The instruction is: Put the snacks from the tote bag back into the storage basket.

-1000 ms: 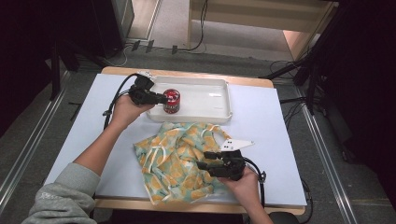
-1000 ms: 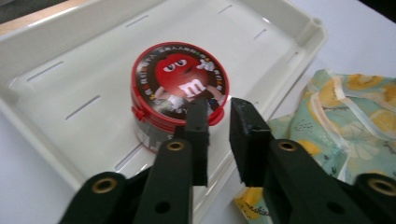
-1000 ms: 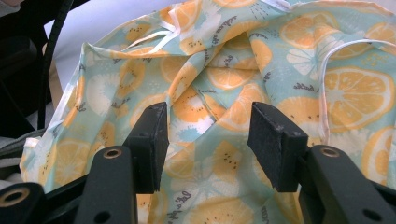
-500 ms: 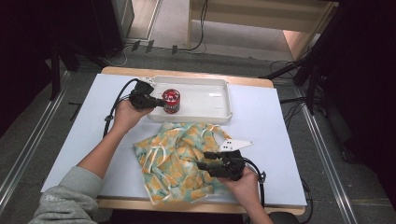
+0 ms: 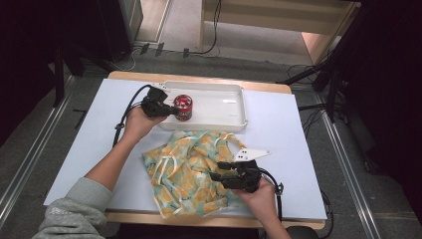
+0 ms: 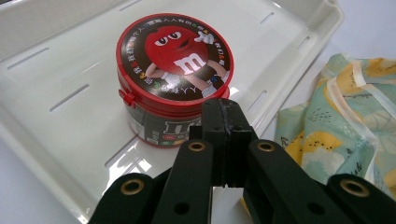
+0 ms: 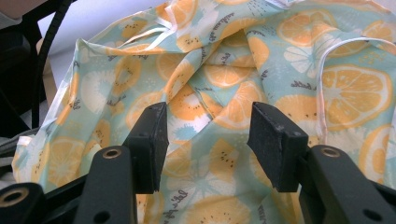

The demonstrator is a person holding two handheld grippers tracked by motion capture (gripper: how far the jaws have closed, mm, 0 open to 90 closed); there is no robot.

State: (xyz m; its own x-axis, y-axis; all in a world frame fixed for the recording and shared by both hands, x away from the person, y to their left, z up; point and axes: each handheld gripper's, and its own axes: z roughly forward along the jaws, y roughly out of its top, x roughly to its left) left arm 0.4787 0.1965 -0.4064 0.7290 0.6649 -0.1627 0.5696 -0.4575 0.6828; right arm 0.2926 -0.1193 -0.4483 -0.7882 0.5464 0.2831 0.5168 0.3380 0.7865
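Jaws pressed together on nothing, the left gripper (image 5: 171, 110) in the high view sits at the near left corner of the white tray (image 5: 234, 92) along the surface's far edge, beside the red candy tub (image 5: 182, 107) standing there. The left gripper view shows tub (image 6: 175, 77) placed and let go. In the right gripper view, spread jaws hover over the orange-print bag (image 7: 224, 70); handling it seems left.

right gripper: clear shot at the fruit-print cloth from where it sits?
Probably yes. The right gripper hangs over the fruit-print cloth with jaws open and nothing between them and the fabric.
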